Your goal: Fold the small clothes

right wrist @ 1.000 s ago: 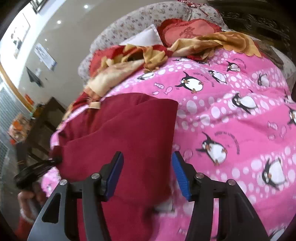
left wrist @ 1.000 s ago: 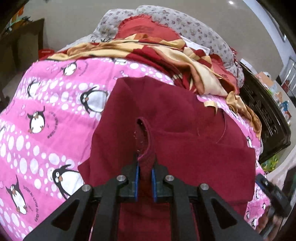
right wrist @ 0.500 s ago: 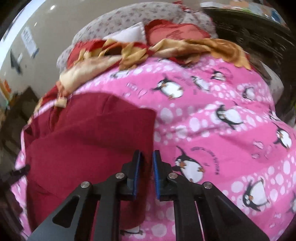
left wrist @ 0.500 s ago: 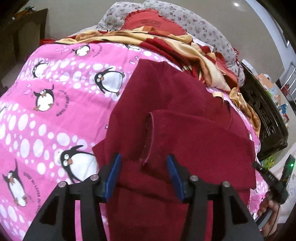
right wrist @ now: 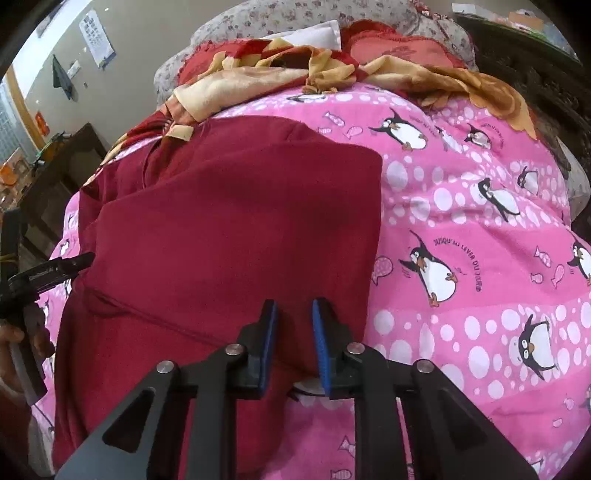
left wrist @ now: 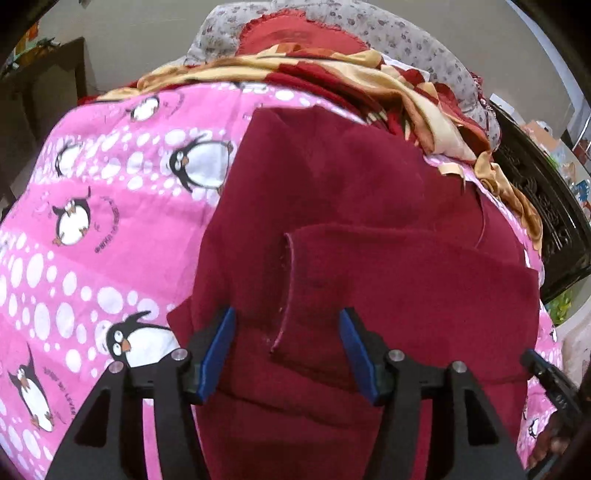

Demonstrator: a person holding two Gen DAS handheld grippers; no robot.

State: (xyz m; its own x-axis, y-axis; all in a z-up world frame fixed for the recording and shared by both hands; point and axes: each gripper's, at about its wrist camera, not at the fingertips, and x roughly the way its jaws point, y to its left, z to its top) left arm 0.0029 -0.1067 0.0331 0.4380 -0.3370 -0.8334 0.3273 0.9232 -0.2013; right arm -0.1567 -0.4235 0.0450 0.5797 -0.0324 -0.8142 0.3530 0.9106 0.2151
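Note:
A dark red garment (left wrist: 351, 229) lies spread on the pink penguin blanket (left wrist: 92, 206), with one flap (left wrist: 406, 295) folded over its lower part. My left gripper (left wrist: 288, 350) is open just above the flap's left edge, holding nothing. In the right wrist view the same garment (right wrist: 229, 236) fills the left half. My right gripper (right wrist: 293, 343) hovers over the garment's lower right edge with its jaws a small gap apart and only red cloth showing between them.
A crumpled red and gold cloth (left wrist: 369, 85) and flowered pillows (left wrist: 399, 33) lie at the bed's far end. A dark carved headboard (left wrist: 546, 206) stands at the right. Dark furniture (right wrist: 51, 177) stands left of the bed.
My left gripper let go of the flap's edge, opened wide and drew back slightly. My right gripper closed from wide open, then parted a little.

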